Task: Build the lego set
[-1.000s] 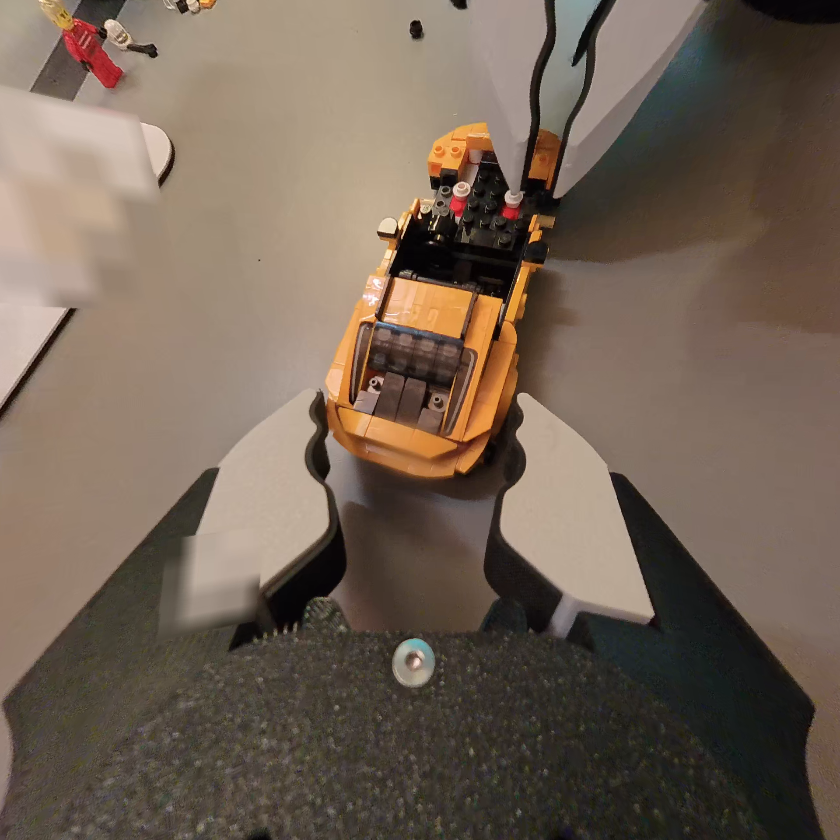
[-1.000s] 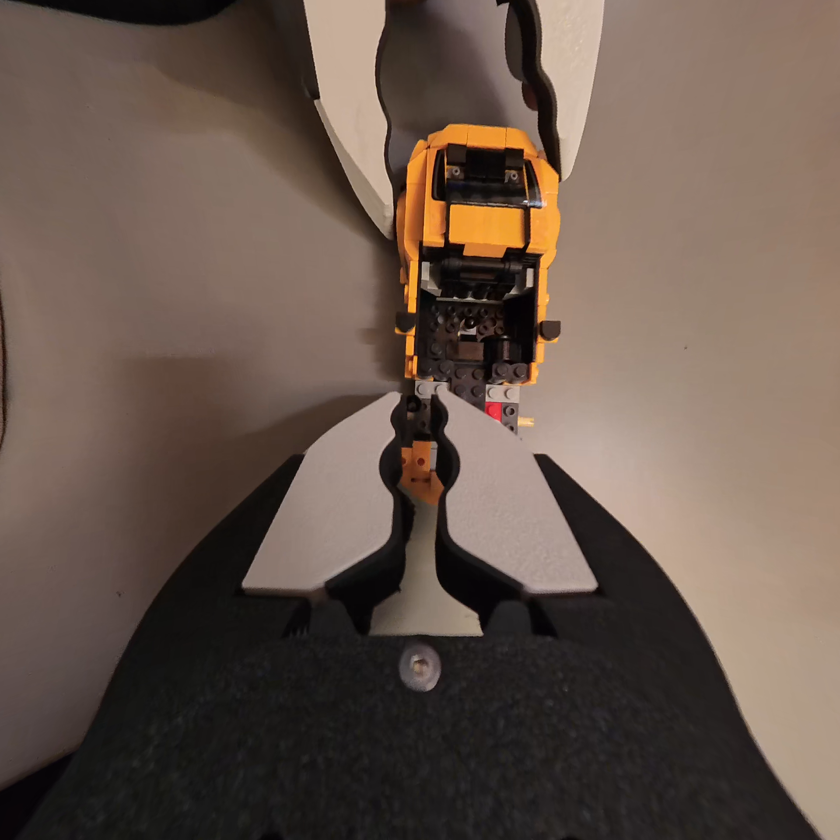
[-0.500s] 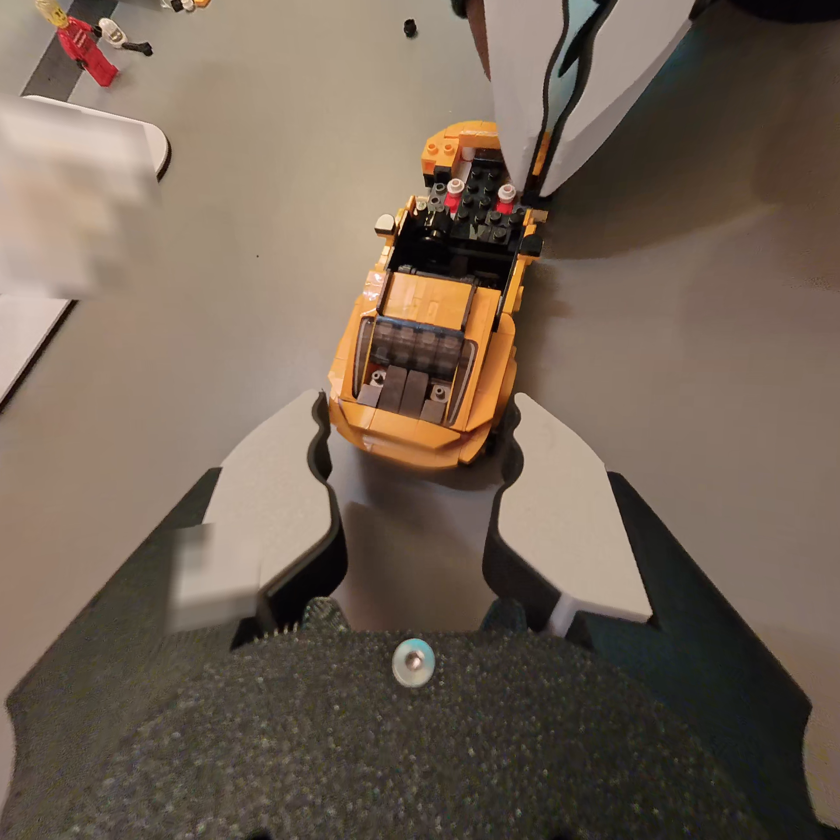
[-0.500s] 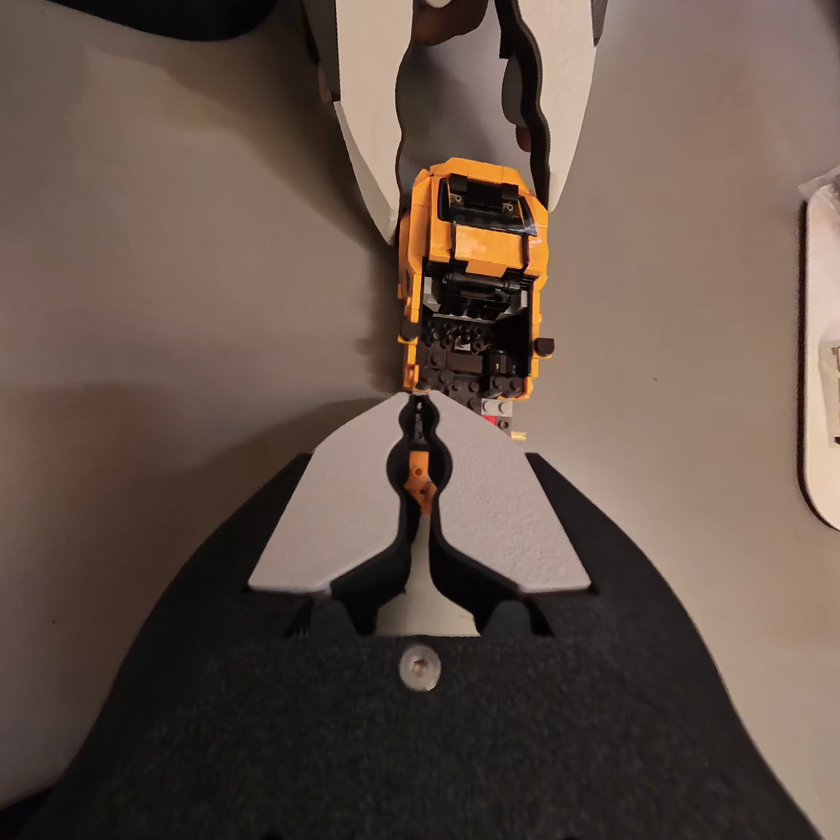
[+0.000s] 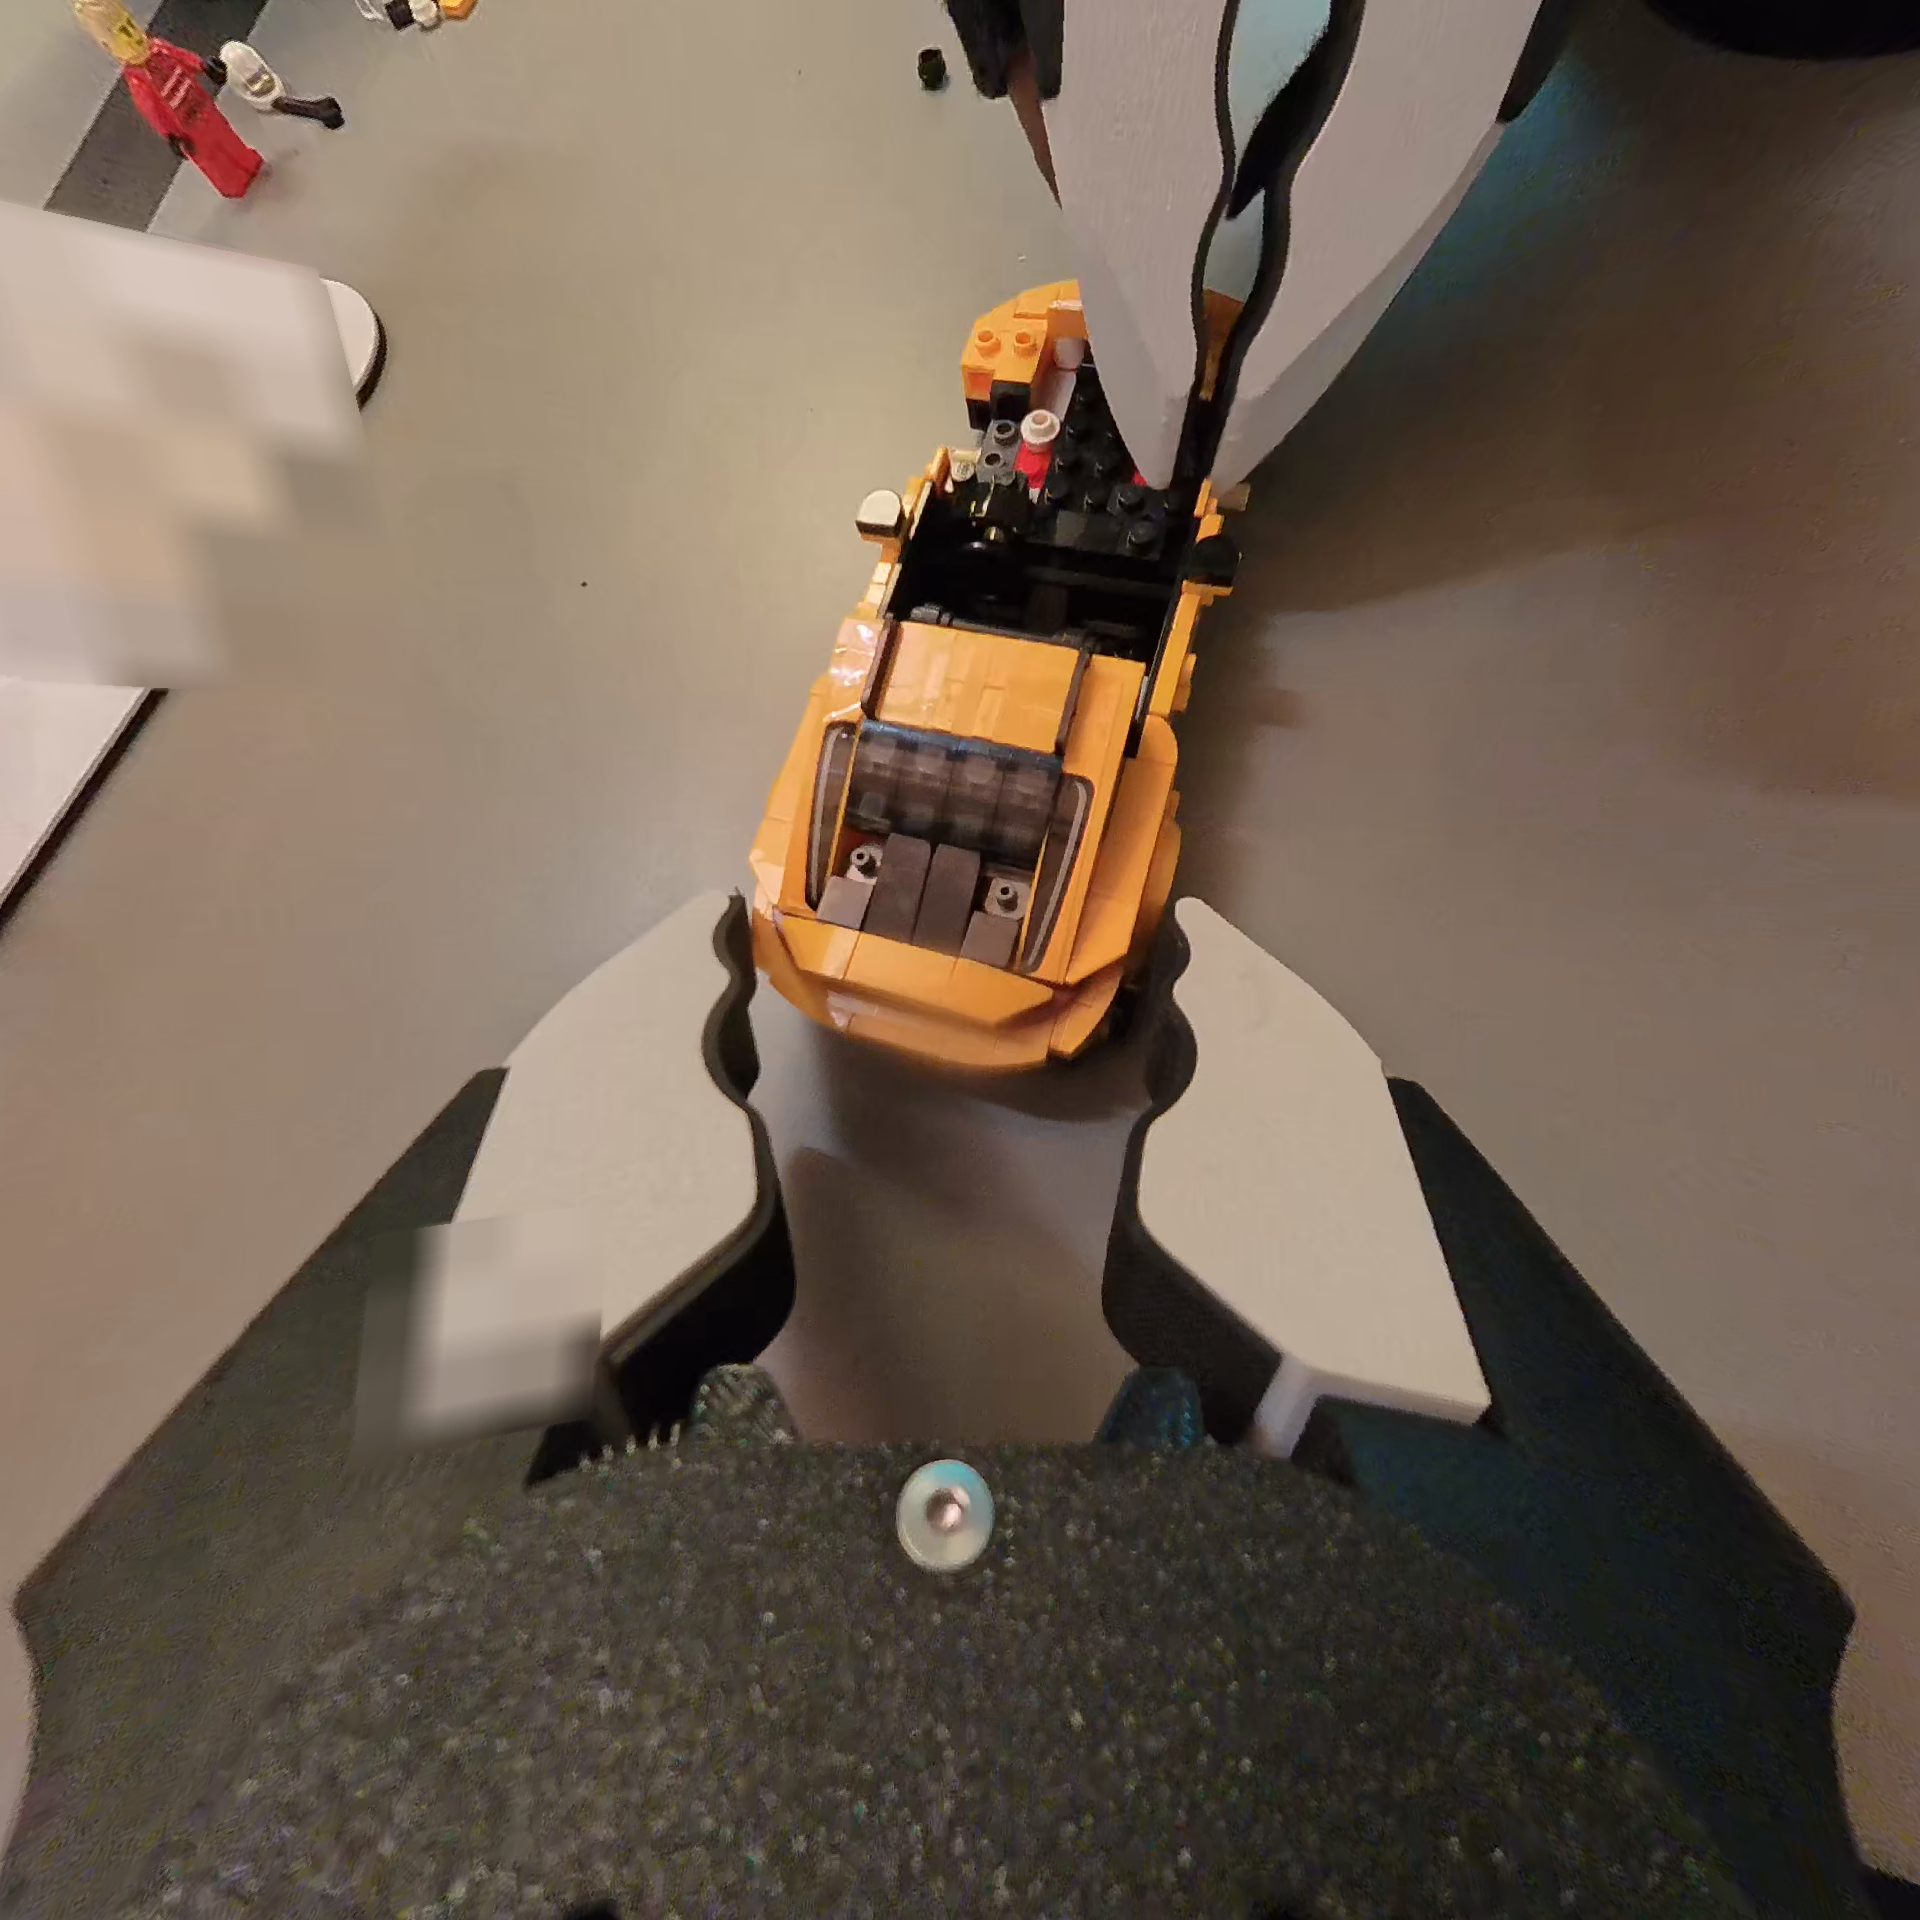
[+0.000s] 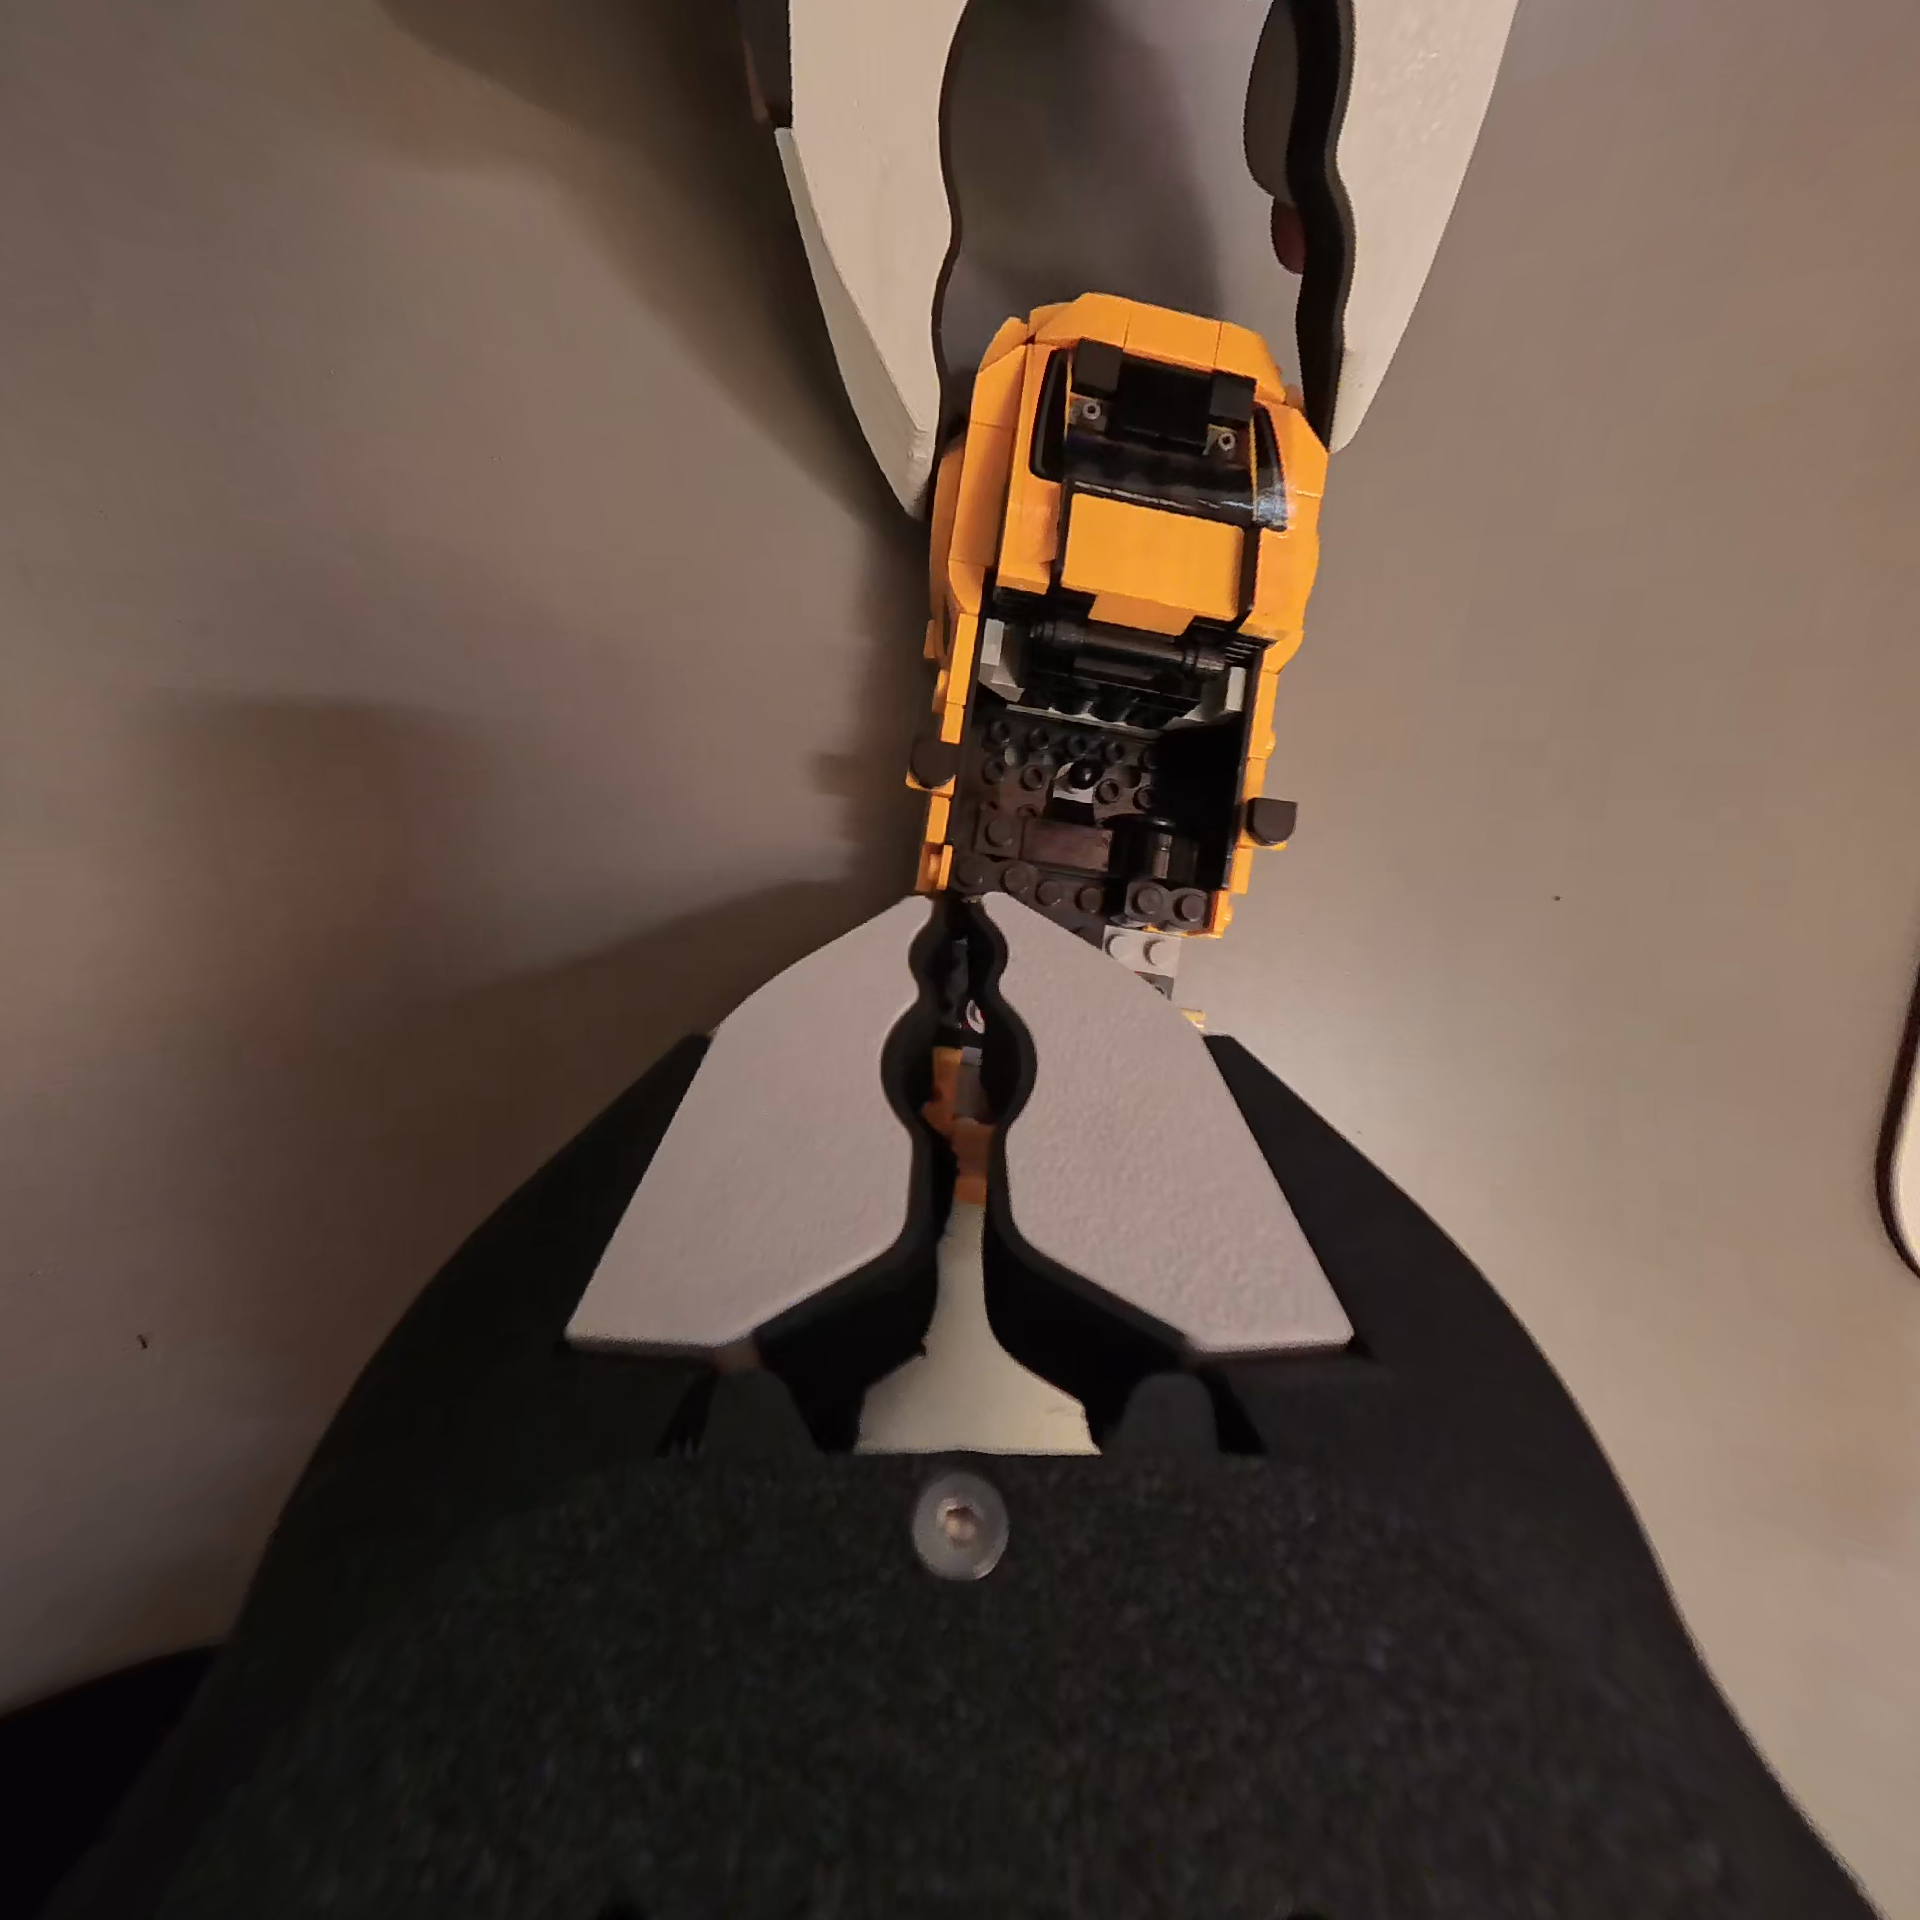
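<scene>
Bracing the car: the left gripper (image 5: 951,935) stood with its fingers spread on either side of the orange lego car's (image 5: 987,790) nose, the tips just beside the front corners; whether they touched it could not be told.
Car's place: it sat on the grey table (image 5: 571,623), nose toward the left gripper and unfinished rear toward the right gripper (image 6: 961,909).
Right gripper: its fingers were nearly pressed together over the car's rear end, pinching something small and dark at the tips, too hidden to name; orange and black bricks of the rear showed through the narrow gap between the fingers.
Step in hand: judged to be seating a small piece on the studded black rear section of the car, behind the open cockpit.
Next move: it called for a straight push down onto the studs while the left gripper held the nose steady, then a release without dragging the piece off.
Off the car: a red minifigure (image 5: 192,114) and loose small parts (image 5: 275,88) lay well apart from the car, beyond its rear on the left gripper's left side.
</scene>
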A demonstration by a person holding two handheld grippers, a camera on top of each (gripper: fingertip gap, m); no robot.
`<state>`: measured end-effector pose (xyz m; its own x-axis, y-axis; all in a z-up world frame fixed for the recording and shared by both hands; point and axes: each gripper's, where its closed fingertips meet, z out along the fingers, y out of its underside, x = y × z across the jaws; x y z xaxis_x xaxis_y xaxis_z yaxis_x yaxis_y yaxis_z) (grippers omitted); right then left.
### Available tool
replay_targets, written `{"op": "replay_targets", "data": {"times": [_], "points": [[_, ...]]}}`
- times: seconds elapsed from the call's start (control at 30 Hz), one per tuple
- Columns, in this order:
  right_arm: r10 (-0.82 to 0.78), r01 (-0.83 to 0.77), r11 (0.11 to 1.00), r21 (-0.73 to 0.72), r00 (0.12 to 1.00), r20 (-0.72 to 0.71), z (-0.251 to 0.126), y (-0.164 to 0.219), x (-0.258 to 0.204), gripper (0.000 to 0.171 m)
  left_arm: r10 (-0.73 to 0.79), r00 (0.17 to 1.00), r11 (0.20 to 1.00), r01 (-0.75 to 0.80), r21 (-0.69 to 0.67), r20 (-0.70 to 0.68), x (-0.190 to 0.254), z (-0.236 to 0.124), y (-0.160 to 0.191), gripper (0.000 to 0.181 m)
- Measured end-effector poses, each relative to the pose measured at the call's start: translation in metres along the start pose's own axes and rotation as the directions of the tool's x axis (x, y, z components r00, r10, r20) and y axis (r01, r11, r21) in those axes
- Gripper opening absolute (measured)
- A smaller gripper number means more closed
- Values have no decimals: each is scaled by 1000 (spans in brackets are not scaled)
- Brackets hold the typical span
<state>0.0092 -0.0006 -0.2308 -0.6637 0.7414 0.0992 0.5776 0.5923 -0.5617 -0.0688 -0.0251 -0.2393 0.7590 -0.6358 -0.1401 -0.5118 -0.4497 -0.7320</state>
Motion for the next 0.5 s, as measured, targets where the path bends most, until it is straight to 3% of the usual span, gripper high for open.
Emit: {"op": "replay_targets", "data": {"times": [0.33,0.5], "points": [[17,-17,1000,19,1000,-16,-6,3,2,6,-2,1000,1000,2,1,-2,0,0,0,73],[-13,13,1000,6,1000,14,-10,2,-22,6,0,1000,1000,0,1,-1,0,0,0,73]]}}
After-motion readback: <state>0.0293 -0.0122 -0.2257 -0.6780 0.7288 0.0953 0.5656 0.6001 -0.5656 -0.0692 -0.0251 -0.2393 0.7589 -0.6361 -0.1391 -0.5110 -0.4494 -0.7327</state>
